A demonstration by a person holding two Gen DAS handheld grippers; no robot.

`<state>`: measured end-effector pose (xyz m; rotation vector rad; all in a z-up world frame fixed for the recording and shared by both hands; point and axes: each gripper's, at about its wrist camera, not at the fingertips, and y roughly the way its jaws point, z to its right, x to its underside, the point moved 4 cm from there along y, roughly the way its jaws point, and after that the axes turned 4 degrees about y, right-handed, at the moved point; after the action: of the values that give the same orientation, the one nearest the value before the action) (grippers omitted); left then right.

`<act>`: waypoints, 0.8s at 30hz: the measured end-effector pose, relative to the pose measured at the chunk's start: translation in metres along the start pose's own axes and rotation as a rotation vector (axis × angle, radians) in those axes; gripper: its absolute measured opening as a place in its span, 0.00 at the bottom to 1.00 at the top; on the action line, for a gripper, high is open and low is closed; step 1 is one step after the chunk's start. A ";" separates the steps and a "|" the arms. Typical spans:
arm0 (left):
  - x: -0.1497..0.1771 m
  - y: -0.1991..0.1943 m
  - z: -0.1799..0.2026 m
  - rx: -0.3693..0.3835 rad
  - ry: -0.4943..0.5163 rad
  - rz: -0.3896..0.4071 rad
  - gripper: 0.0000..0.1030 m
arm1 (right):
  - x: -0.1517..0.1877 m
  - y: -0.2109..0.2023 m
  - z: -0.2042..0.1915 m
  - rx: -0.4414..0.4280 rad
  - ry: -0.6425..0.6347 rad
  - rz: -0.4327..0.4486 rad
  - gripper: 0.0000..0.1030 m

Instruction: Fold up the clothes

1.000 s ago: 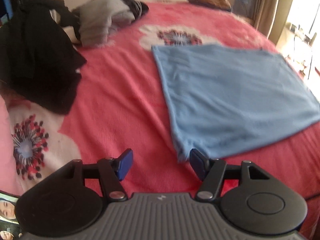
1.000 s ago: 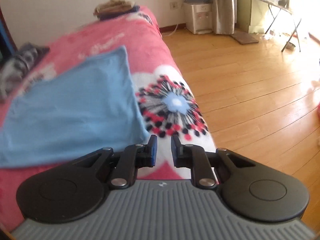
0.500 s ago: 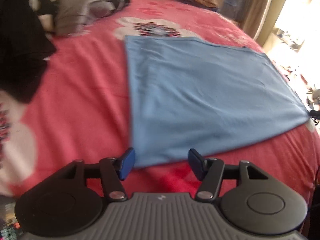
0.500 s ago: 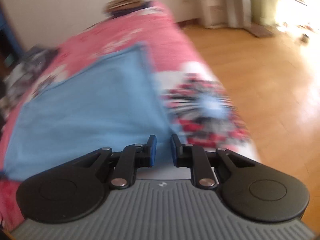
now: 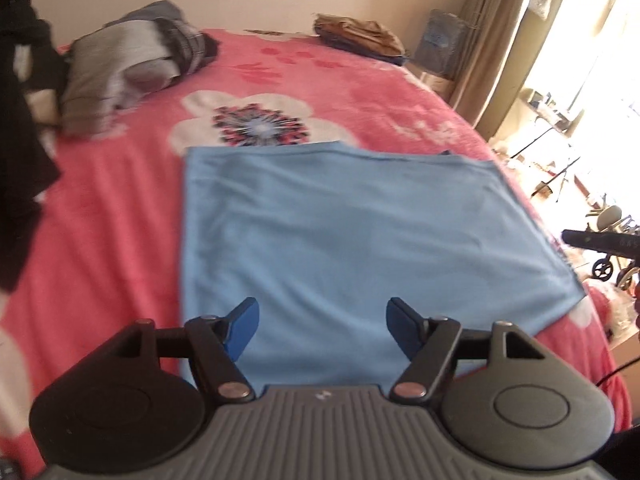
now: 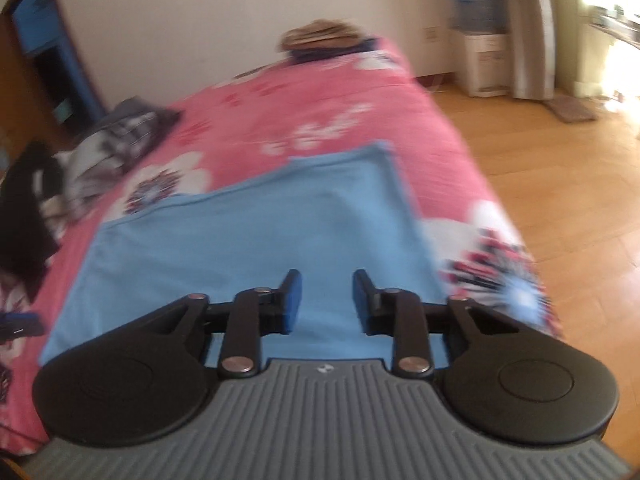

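Over the blue cloth's (image 5: pixel 344 232) near edge, left gripper (image 5: pixel 322 326) and right gripper (image 6: pixel 326 298) hover, fingers apart, empty; pinching that edge seems next.

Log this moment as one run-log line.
left claw: open | right claw: open | blue cloth: flat on bed, ungrasped

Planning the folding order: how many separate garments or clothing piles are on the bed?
4. A blue cloth lies flat in the middle; a grey pile sits far left; a black garment lies at the left edge; a brown pile sits at the far end. Piles may hide more.
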<state>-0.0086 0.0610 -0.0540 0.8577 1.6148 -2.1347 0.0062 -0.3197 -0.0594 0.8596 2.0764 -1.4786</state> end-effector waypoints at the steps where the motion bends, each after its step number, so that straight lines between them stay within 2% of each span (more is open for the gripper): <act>1: -0.001 0.003 0.004 -0.005 0.000 0.010 0.77 | -0.001 0.001 -0.008 -0.007 -0.009 -0.014 0.44; 2: -0.001 0.006 0.007 -0.016 -0.004 0.023 0.82 | -0.002 0.001 -0.015 -0.014 -0.016 -0.026 0.47; 4: -0.001 0.010 0.009 -0.036 -0.019 0.044 0.87 | -0.002 0.003 -0.026 -0.015 -0.020 -0.042 0.62; 7: -0.001 0.016 0.012 -0.062 -0.028 0.040 0.90 | 0.001 0.008 -0.035 0.006 -0.003 -0.048 0.82; 15: 0.001 0.022 0.011 -0.149 -0.028 0.026 0.97 | 0.012 0.027 -0.048 0.082 -0.038 -0.076 0.91; 20: 0.002 0.024 0.010 -0.146 -0.044 0.006 0.97 | 0.014 0.030 -0.053 0.122 -0.066 -0.074 0.95; 24: 0.002 0.023 0.012 -0.145 -0.050 0.008 0.99 | 0.015 0.027 -0.055 0.101 -0.098 -0.060 0.99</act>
<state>0.0006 0.0428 -0.0705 0.7589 1.7133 -1.9888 0.0142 -0.2581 -0.0693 0.7526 1.9867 -1.6361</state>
